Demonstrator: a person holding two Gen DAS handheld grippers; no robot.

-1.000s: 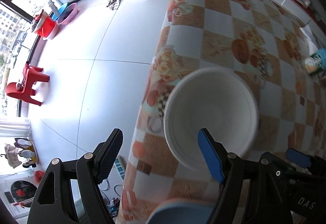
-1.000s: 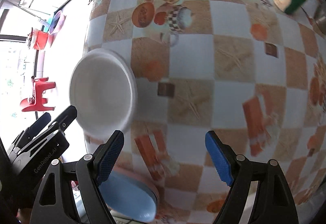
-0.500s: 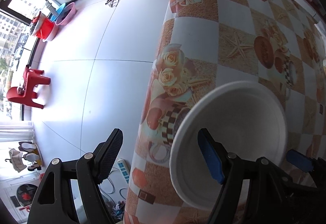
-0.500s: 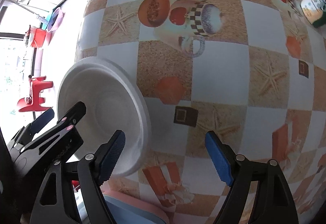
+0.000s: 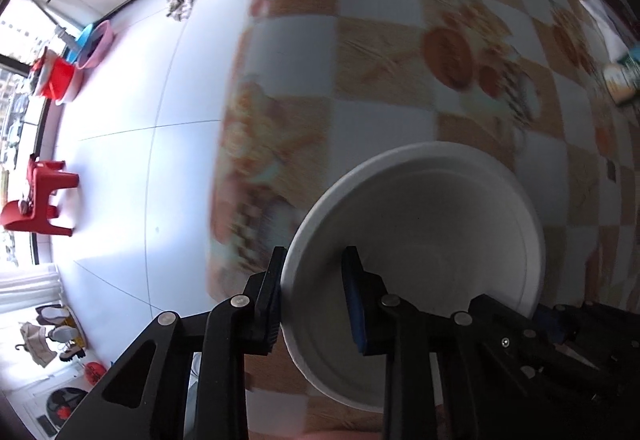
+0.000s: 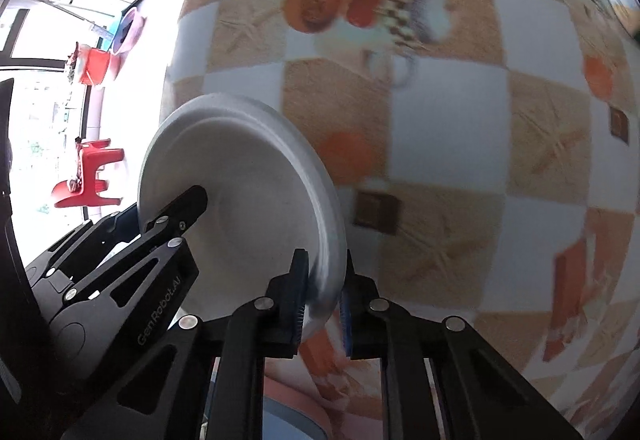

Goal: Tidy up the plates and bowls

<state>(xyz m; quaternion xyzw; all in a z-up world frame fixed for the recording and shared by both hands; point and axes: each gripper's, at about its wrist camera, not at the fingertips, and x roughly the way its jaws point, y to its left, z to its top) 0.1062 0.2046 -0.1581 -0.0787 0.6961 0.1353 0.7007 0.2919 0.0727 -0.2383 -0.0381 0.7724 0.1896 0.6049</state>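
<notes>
A white bowl (image 5: 432,240) sits at the near left edge of the checkered table (image 5: 384,51). My left gripper (image 5: 314,292) is shut on its near left rim, one pad outside and one inside. The same bowl shows in the right wrist view (image 6: 248,191), tilted up on edge. My right gripper (image 6: 324,300) is shut on its near right rim. The left gripper's fingers (image 6: 176,215) reach into the bowl from the left. A blue and pink dish (image 6: 292,412) peeks out below my right gripper, mostly hidden.
The table edge (image 5: 232,143) drops to a white tiled floor with a red stool (image 5: 40,195) and basins (image 5: 76,59). A green and blue cup (image 5: 624,75) stands far right on the table.
Both grippers have closed from wide open onto opposite sides of the white bowl's rim. The bowl now looks tilted and nearer, and the background is motion-blurred.
</notes>
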